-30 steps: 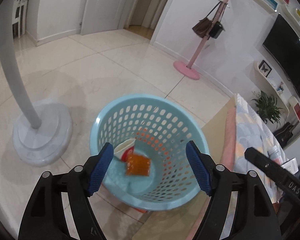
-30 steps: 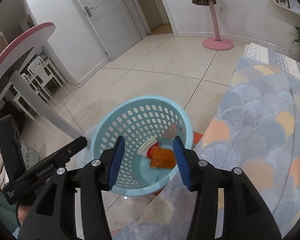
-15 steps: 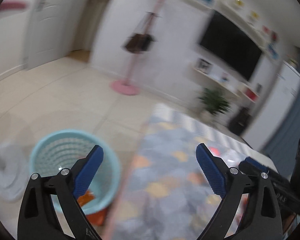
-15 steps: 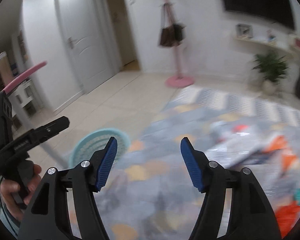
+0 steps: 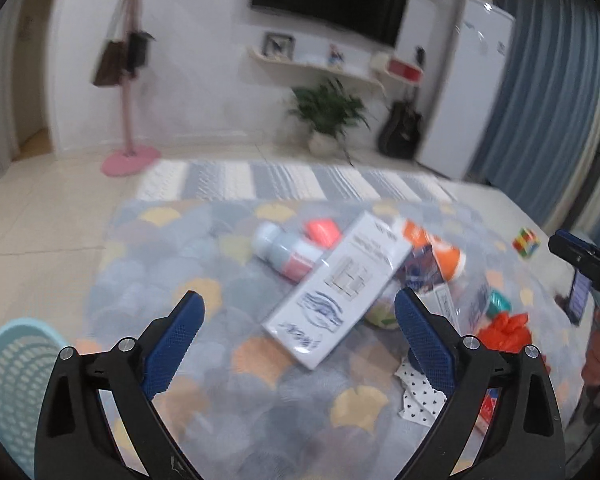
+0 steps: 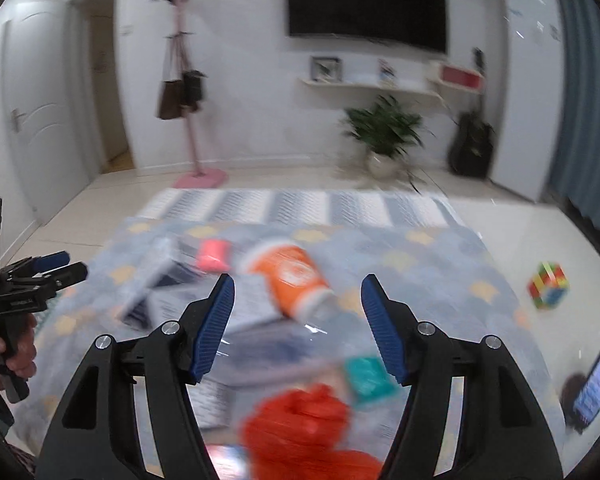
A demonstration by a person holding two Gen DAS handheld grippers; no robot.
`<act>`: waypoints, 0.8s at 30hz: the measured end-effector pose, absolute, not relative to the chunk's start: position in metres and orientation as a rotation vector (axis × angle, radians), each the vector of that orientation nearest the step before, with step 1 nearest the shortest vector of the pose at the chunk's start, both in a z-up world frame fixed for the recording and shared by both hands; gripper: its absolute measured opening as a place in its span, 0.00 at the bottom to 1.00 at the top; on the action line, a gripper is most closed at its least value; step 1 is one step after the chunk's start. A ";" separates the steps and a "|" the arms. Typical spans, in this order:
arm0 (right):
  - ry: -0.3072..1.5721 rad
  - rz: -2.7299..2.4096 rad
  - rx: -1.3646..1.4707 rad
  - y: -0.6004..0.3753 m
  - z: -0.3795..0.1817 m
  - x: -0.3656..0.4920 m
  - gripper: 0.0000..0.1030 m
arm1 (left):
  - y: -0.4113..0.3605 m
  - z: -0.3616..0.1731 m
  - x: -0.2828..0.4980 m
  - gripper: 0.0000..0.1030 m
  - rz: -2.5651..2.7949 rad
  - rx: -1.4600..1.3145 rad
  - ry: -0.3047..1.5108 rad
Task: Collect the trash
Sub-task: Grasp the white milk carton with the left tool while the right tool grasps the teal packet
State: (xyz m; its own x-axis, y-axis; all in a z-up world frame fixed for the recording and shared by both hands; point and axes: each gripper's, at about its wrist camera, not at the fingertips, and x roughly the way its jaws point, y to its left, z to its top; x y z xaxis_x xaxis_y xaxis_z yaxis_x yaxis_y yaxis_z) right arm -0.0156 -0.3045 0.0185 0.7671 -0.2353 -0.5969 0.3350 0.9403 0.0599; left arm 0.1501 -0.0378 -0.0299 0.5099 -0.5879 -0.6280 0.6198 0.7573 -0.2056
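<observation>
Trash lies scattered on a patterned table cover (image 5: pixel 220 360): a long white box (image 5: pixel 336 292), a pale bottle (image 5: pixel 284 252), an orange cup (image 6: pixel 296 276), a crumpled red bag (image 6: pixel 300 428), a teal packet (image 6: pixel 368 372). The light blue basket (image 5: pixel 12 372) stands on the floor at the lower left of the left wrist view. My left gripper (image 5: pixel 298 336) is open and empty above the near end of the white box. My right gripper (image 6: pixel 298 328) is open and empty above the orange cup and red bag.
A multicoloured cube (image 6: pixel 548 286) and a phone (image 6: pixel 598 376) lie on the table's right side. A striped rug (image 5: pixel 284 180), a pink coat stand (image 5: pixel 130 80), a potted plant (image 6: pixel 384 132), a guitar (image 6: pixel 472 144) and a white fridge (image 5: pixel 472 88) stand beyond.
Both grippers swung away from over the basket to face the cluttered table. Both stay open and empty. The basket slid to the left wrist view's lower left edge.
</observation>
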 end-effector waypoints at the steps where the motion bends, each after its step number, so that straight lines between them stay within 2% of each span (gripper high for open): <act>1: 0.636 -0.328 0.182 -0.313 0.012 -0.019 0.60 | -0.044 -0.036 0.154 0.91 -0.740 0.064 0.753; 6: 0.699 -0.378 0.262 -0.351 -0.025 -0.023 0.60 | -0.070 -0.060 0.165 0.89 -0.788 0.142 0.804; 12: 0.739 -0.372 0.299 -0.365 -0.041 -0.018 0.60 | -0.086 -0.069 0.173 0.86 -0.821 0.156 0.810; 17: 0.799 -0.395 0.304 -0.377 -0.058 -0.017 0.60 | -0.097 -0.074 0.171 0.77 -0.830 0.156 0.831; 19: 0.834 -0.378 0.310 -0.378 -0.066 -0.018 0.60 | -0.099 -0.077 0.171 0.68 -0.847 0.134 0.858; 24: 0.880 -0.325 0.312 -0.371 -0.078 -0.015 0.60 | -0.094 -0.078 0.167 0.59 -0.848 0.085 0.881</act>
State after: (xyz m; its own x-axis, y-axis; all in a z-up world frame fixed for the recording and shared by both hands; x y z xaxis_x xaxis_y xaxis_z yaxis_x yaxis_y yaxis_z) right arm -0.0149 -0.3711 -0.0776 0.5951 -0.1483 -0.7899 0.4008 0.9067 0.1317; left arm 0.1673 -0.0943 -0.0779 0.3414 -0.6181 -0.7080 0.6842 0.6799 -0.2637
